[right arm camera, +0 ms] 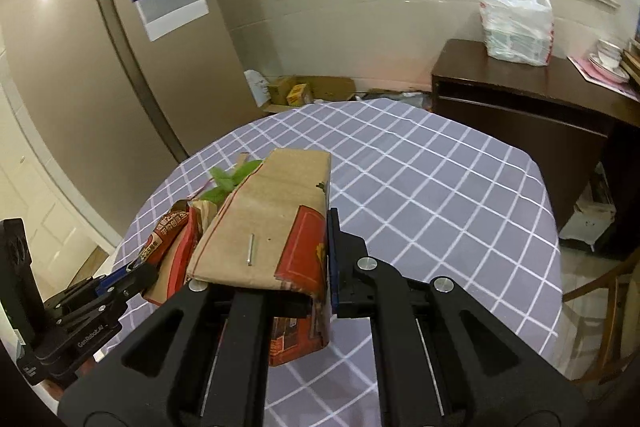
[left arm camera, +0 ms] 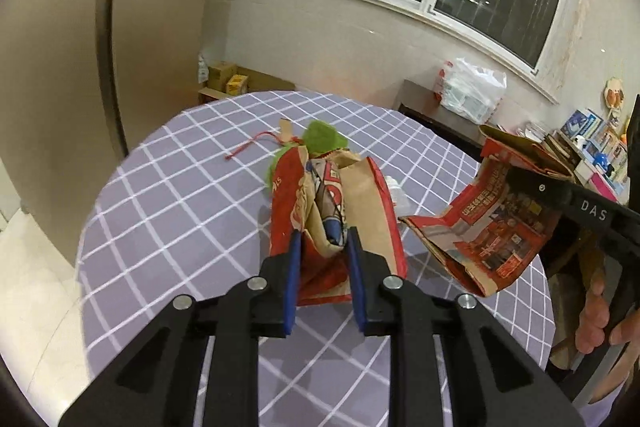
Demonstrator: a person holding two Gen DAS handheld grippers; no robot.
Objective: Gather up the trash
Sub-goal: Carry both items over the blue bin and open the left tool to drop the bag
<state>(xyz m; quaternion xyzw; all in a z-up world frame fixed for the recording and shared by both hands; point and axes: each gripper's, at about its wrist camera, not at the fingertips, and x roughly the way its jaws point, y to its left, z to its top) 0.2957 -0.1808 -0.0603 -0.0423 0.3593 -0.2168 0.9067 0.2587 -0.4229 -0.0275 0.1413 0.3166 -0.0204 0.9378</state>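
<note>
My left gripper (left arm camera: 324,233) is shut on the lower part of a crumpled red and brown paper bag (left arm camera: 368,195), lifted a little over the checked tablecloth (left arm camera: 180,187). To its right my right gripper (left arm camera: 520,177) holds a second red printed paper bag (left arm camera: 492,227) in the air. In the right wrist view, the right gripper (right arm camera: 324,227) is shut on that bag (right arm camera: 272,211), whose brown flap hides the left finger. The left gripper (right arm camera: 132,273) and its bag (right arm camera: 172,231) show at lower left. A green leafy scrap (left arm camera: 320,139), a red string (left arm camera: 256,143) and a small white bottle (left arm camera: 396,191) lie on the table.
A dark wooden sideboard (right arm camera: 520,95) with a white plastic bag (right arm camera: 516,27) stands behind the round table (right arm camera: 440,187). A tall fridge (right arm camera: 80,107) is at left, cardboard boxes (right arm camera: 304,91) on the floor. A wooden chair (right arm camera: 608,287) is at right. A hand (left arm camera: 596,315) grips the right tool.
</note>
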